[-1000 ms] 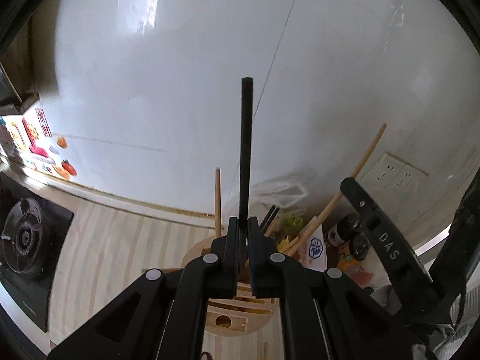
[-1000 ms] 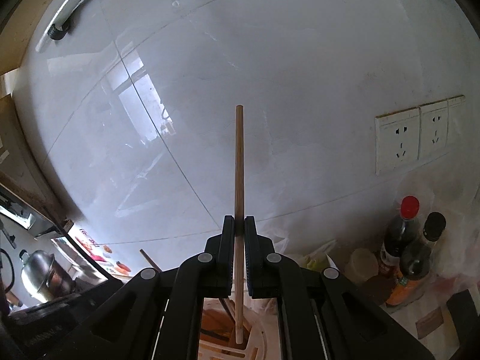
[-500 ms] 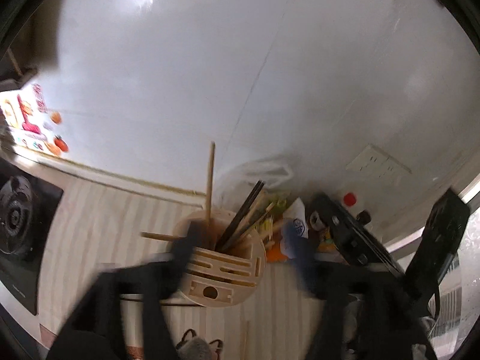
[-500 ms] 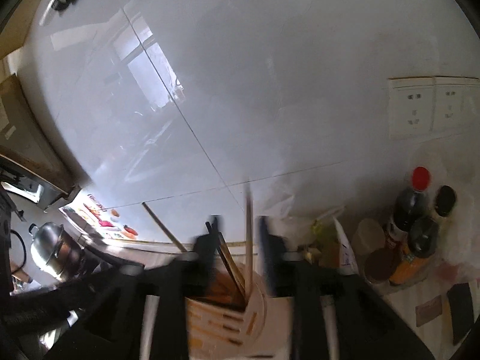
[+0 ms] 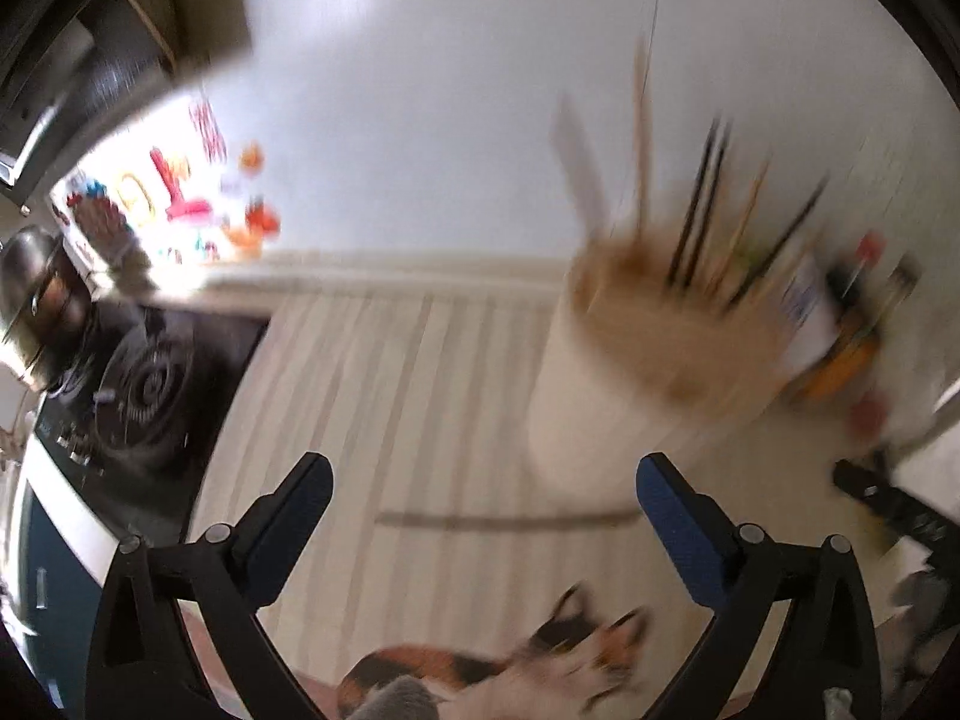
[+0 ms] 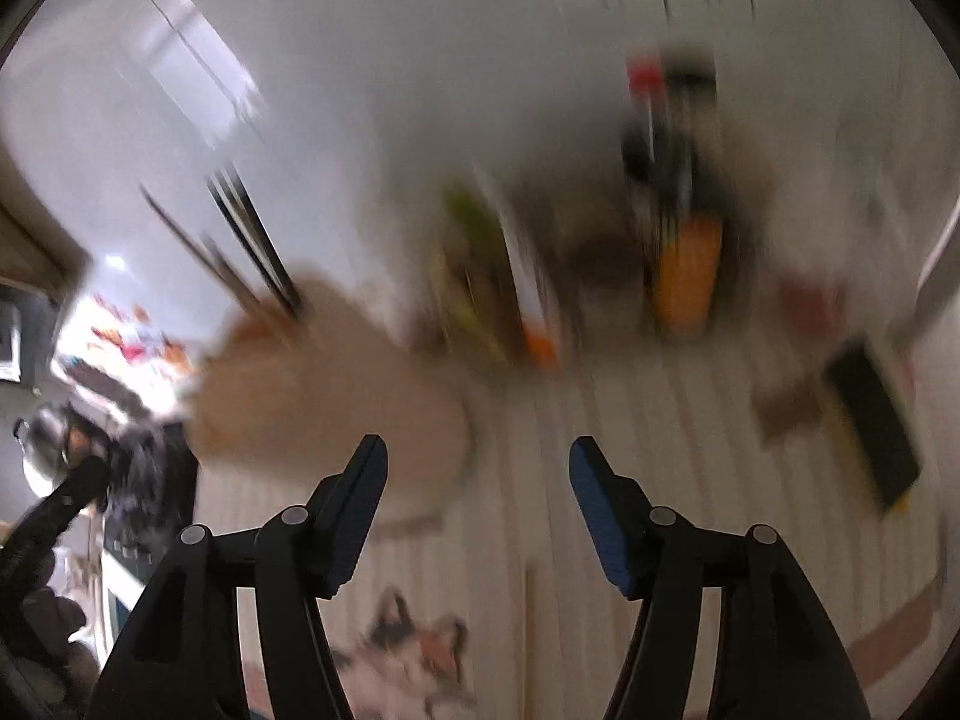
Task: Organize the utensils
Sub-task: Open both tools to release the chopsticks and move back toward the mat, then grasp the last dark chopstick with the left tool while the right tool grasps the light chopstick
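Both wrist views are smeared by motion blur. The left gripper (image 5: pixel 483 495) has its jaws opening and spread wide, with nothing between them; beneath the gap lies only the pale striped countertop (image 5: pixel 384 372). The right gripper (image 6: pixel 477 468) likewise has its jaws opening, less widely, and carries nothing. The round wooden utensil holder (image 5: pixel 666 336) stands on the countertop near the white wall, up and to the right of the left gripper in the left view; in the right view the holder (image 6: pixel 324 384) sits to the left of the fingers. Several chopsticks, some dark (image 5: pixel 699 204) and some wooden (image 5: pixel 642 138), already stand in it, leaning at various angles. At least two loose sticks remain on the countertop: one wooden chopstick (image 5: pixel 510 519) lies crosswise just beyond the left fingertips, and another thin stick (image 6: pixel 528 636) lies lengthwise between the right gripper's arms, near a cat-patterned mat (image 6: pixel 414 654). Sauce bottles (image 6: pixel 678 192) and packets crowd the wall behind the holder; a gas hob (image 5: pixel 144 384) occupies the far left. The task appears partly done: some utensils are housed, and the stray sticks probably await collection with both grippers free.
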### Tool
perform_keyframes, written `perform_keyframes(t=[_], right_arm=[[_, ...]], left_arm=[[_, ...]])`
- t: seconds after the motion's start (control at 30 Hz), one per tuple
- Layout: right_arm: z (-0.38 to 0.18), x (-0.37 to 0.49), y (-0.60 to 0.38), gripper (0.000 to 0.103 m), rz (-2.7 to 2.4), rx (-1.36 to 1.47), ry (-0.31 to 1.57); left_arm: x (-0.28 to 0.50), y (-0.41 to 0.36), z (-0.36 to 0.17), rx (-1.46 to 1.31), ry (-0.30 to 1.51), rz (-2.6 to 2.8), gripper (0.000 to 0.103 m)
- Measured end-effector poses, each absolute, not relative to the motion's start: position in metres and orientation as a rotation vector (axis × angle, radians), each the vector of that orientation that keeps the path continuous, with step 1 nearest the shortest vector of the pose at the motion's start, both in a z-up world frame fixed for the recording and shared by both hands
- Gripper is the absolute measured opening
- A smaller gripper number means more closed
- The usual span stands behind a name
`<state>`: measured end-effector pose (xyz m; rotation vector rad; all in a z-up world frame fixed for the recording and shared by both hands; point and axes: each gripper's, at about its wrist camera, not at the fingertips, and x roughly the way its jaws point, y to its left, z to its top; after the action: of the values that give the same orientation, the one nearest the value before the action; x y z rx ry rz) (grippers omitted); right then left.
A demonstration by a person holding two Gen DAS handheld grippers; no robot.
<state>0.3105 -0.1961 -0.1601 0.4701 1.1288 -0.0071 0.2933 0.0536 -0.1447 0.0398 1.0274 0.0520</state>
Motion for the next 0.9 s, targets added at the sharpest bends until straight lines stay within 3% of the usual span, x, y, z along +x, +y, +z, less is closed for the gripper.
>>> perform_keyframes(t=[0.23,0.37,0.43,0.77,0.9], right_arm=[[-0.277,0.284,-0.169,0.065,-0.036,0.454,1.449],[-0.306,0.273,-0.158,0.065,-0.061,0.46,1.525],[-0.313,0.269,-0.157,0.065,-0.078,0.469,1.545],[-0.318,0.267,-0.162,0.065,-0.146,0.515,1.577],[-0.319,0.272,-0.168,0.065,-0.181,0.555,1.581]], left_arm=[[0.303,0.052,-0.255,0.355,1.185,0.006,0.103],[0.314,0.045,-0.293,0.525,1.255,-0.164,0.099],[0.319,0.041,-0.307,0.605,1.286,-0.267,0.083],[0.333,0.038,-0.329,0.797,1.326,-0.525,0.066],[0.33,0.035,-0.339,0.846,1.356,-0.591,0.049]])
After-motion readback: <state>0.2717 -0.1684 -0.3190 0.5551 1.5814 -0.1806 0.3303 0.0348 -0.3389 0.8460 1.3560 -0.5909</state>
